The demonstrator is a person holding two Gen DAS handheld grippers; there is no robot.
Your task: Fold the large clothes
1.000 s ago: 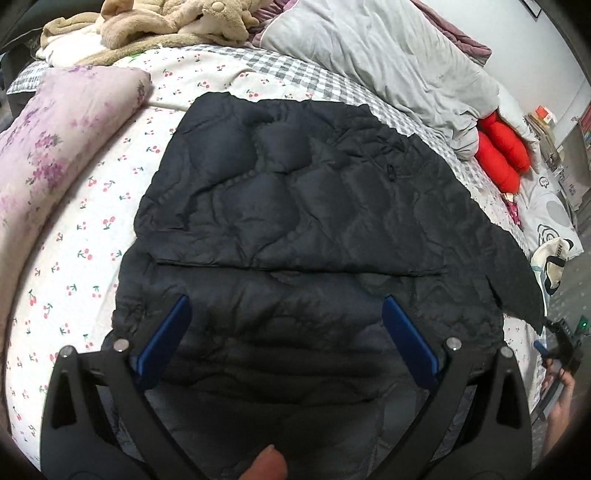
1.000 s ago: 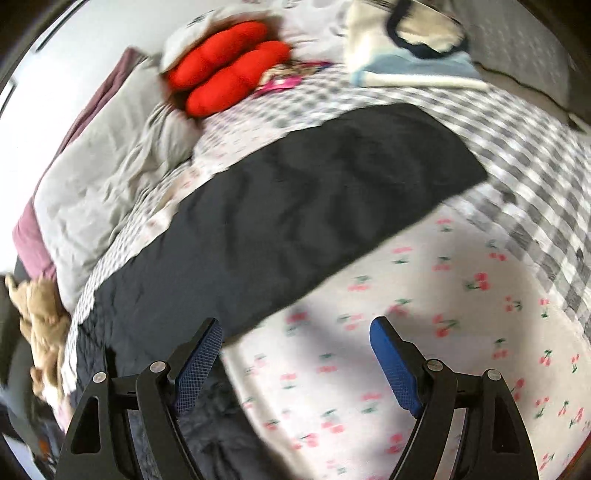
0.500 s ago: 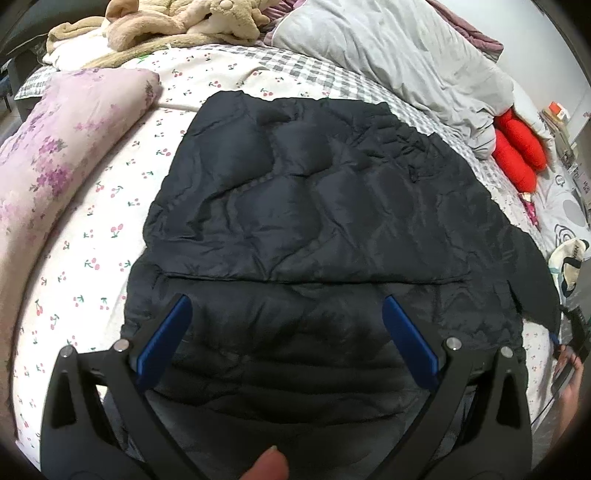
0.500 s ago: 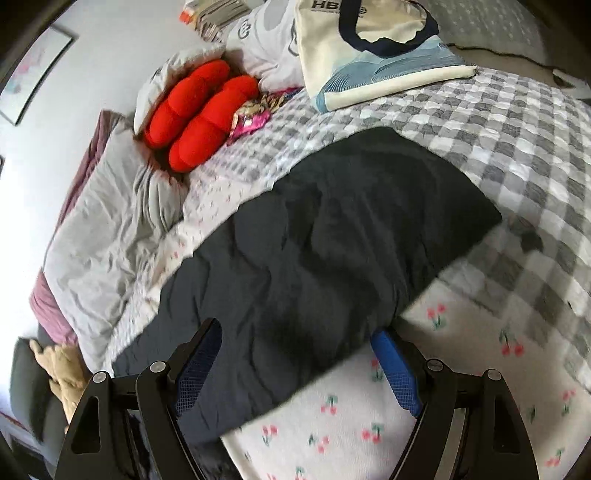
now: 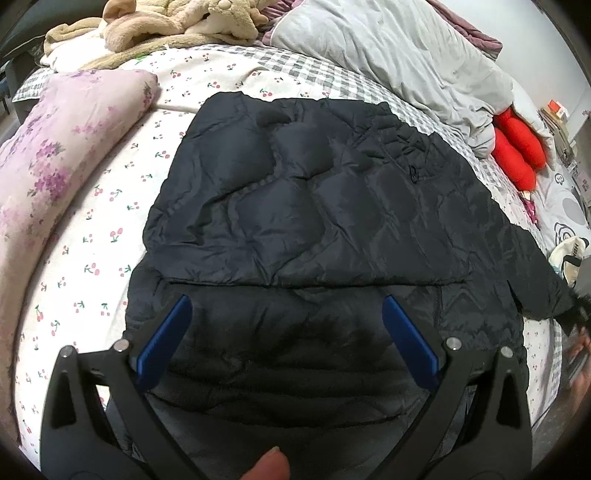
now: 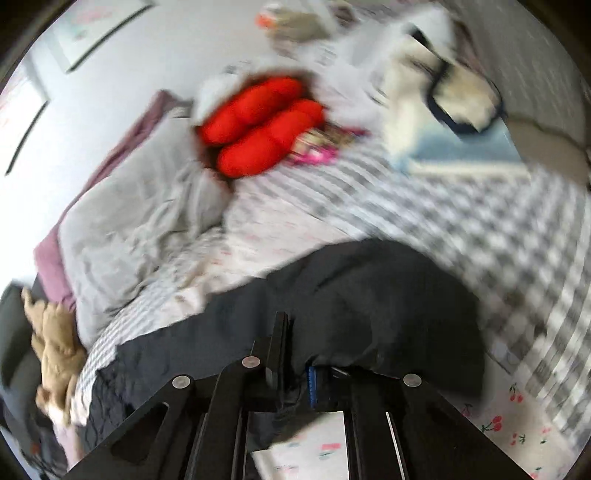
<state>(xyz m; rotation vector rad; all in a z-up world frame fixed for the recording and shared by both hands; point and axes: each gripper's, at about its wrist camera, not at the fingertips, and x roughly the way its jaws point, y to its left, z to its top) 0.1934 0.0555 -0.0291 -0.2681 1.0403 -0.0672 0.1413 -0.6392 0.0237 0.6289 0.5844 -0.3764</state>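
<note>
A dark navy quilted jacket lies spread flat on the bed, one sleeve stretched out to the right. My left gripper is open and empty, hovering over the jacket's near edge with its blue pads apart. In the blurred right wrist view my right gripper is shut on the end of the jacket sleeve, with dark fabric bunched over the jaws.
The bed has a cherry-print and grey-check sheet. A pink floral pillow lies at left, beige plush toys at the back, a grey duvet and red cushions at right. A tote bag lies beyond the sleeve.
My right gripper moved onto the sleeve end and closed on it. My left gripper drew back slightly and stayed open over the jacket.
</note>
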